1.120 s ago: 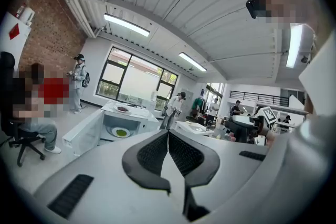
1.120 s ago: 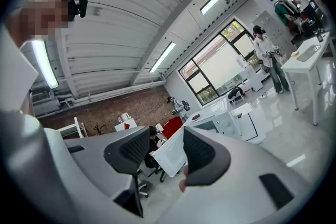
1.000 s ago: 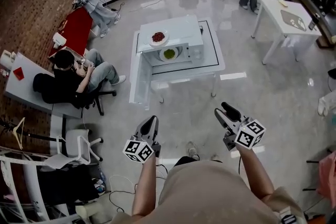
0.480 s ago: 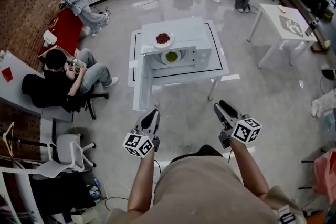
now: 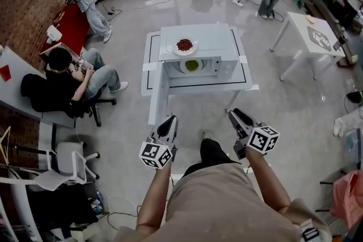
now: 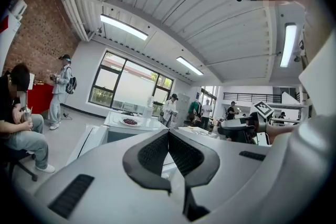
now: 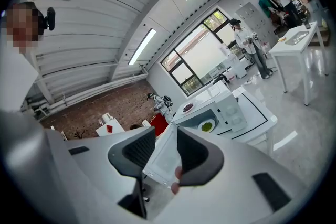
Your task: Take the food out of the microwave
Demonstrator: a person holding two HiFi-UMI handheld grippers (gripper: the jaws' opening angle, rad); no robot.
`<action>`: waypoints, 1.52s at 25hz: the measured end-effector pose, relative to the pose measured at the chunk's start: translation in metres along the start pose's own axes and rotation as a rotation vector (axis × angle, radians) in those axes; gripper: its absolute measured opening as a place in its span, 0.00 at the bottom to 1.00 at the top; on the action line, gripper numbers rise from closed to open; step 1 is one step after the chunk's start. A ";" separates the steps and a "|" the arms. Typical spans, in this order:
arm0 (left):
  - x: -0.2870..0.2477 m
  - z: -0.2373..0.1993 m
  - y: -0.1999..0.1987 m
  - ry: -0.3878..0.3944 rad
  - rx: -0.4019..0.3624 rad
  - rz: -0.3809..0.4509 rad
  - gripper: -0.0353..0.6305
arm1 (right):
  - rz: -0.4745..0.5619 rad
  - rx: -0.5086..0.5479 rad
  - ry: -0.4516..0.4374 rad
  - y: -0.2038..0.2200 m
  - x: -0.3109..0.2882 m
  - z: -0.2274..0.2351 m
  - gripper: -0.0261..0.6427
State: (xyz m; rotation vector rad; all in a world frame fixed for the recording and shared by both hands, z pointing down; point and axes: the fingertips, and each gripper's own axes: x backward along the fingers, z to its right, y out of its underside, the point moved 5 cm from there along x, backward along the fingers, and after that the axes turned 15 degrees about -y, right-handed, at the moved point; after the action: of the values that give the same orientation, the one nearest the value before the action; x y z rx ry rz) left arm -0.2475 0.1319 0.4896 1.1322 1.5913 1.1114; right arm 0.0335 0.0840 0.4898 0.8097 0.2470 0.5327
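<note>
Microwave: white, set on a white table edged with a thin black line; door swung fully open, hanging out past the table's near left side
Green food: low bright-green heap on a pale round plate; lies inside the open cavity, about the middle of its floor, touched by neither gripper
Red food: dark red heap on a second white plate, resting on the microwave's roof toward the left front
Left gripper: jaws together at the tips, nothing between; aimed toward the table, well short of it
Right gripper: jaws apart, just been closing, nothing between the pads; only the distant door seen through the gap; well apart from the microwave
Seated person: on an office chair left of the table, facing away from it
</note>
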 end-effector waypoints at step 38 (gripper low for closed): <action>-0.251 -0.078 0.016 -0.155 -0.076 -0.222 0.06 | -0.227 -0.190 0.092 0.040 -0.275 0.326 0.22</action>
State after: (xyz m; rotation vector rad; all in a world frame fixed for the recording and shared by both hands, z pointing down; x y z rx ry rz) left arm -0.2651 -0.1214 0.5598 0.9422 1.5001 0.9079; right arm -0.0793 -0.2441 0.7407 0.5646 0.3627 0.3733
